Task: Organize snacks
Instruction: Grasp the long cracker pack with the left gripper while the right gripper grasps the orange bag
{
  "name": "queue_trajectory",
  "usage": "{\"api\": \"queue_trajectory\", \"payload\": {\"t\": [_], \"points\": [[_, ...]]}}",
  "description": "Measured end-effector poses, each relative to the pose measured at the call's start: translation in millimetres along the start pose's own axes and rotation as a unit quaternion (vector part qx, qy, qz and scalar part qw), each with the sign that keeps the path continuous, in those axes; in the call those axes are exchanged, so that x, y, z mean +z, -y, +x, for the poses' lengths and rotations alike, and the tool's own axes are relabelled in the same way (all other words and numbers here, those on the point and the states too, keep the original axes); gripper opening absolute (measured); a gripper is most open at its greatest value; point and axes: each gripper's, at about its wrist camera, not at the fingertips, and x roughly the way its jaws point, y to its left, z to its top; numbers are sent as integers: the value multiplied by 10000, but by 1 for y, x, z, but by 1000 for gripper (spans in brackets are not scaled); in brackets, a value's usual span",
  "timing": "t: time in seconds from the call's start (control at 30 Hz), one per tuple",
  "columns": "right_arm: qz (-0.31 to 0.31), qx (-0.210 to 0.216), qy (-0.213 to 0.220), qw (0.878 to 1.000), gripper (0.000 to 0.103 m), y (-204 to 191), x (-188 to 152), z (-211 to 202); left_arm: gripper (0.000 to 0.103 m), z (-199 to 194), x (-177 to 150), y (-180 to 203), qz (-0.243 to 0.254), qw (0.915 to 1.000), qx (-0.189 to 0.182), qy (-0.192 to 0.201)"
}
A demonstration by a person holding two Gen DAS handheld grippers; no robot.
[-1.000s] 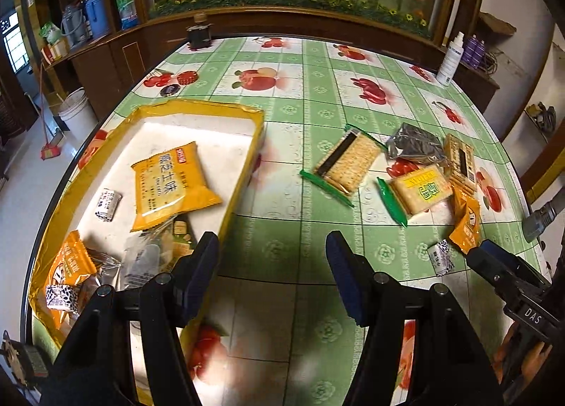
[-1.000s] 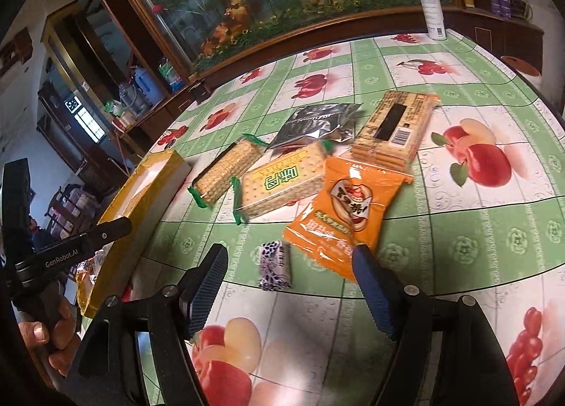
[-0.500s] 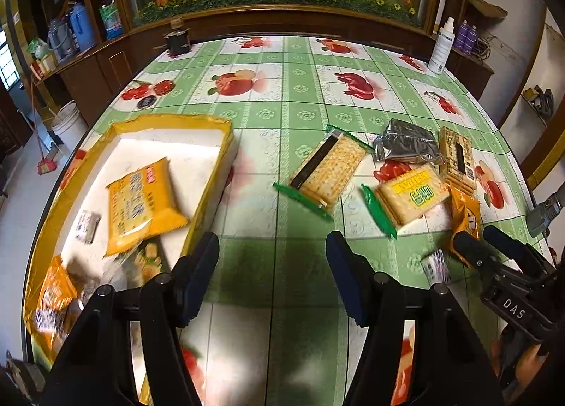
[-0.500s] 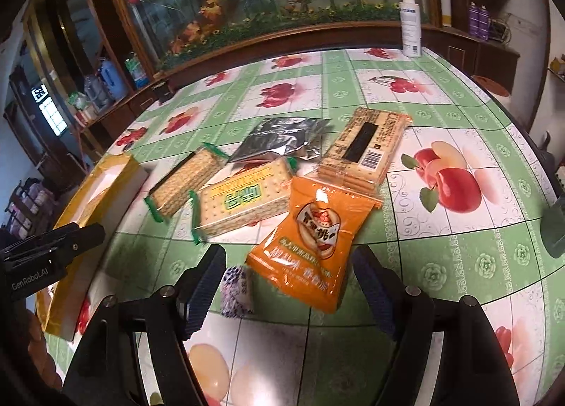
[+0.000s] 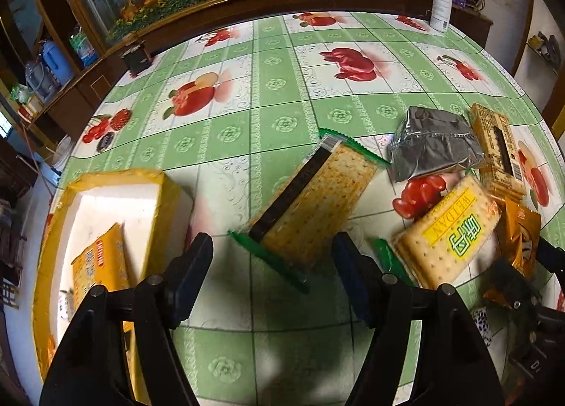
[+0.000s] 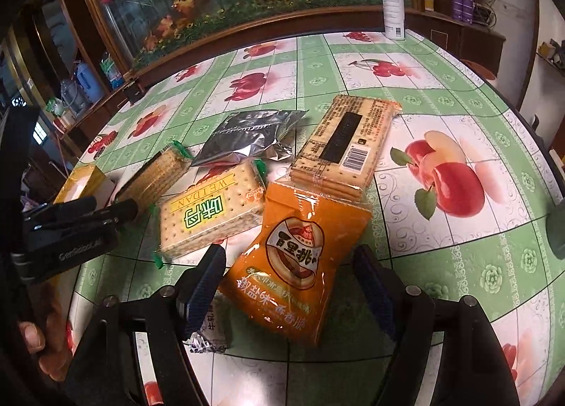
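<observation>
Left claw [image 5: 273,264]: jaws opening, nothing gripped; cracker pack [image 5: 310,201] on the table [image 5: 282,95] just ahead, its near end between the tips.
Cracker pack axis: diagonal, near-left to far-right.
Right claw [image 6: 289,275]: released, straddling the orange bag [image 6: 293,261], pads clear.
Bag axis: runs away from the claw.
Hidden: candy [image 6: 206,335] half under the left finger; tray [image 5: 116,201] cut off.

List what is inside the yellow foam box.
In the left wrist view the yellow foam box holds a yellow biscuit packet on its white floor. The left gripper's arm covers the near end, so anything there cannot be seen.
</observation>
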Motion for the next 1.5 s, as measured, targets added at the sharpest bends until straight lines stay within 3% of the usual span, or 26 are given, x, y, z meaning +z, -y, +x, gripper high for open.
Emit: {"api": "queue_trajectory", "payload": {"t": [0.2,0.33,0.43,0.5,0.57,0.7,0.87,1.17,1.33,1.5], "points": [[-131,-142,20,9998,77,-2,4,5,70,15,12,5,197,9998,15,-15],[-304,-314,50,9990,77,-6,5,8,79,22,23,8,310,9995,-25,23],[-533,-504,55,9973,76,-10,4,11,79,26,27,7,232,9996,-161,4],[-674,-658,72,9955,70,-11,3,11,74,25,24,7,182,9996,-225,71],[-736,-698,87,9948,60,-10,3,10,63,21,20,8,144,9993,-335,124],[-765,-711,105,9945,52,-5,1,6,52,12,8,11,162,9993,-288,170],[-641,-552,130,9963,44,5,-5,-3,46,0,-10,8,10,9987,-499,109],[-390,10,138,9991,42,16,-25,-26,45,-32,-65,-23,-645,9917,-1112,9],[-331,384,209,9985,42,15,-39,-43,45,-56,-97,-45,-1110,9865,-1195,140],[-472,593,271,9968,42,0,-49,-58,45,-80,-116,-52,-1246,9858,-1070,356]]}}
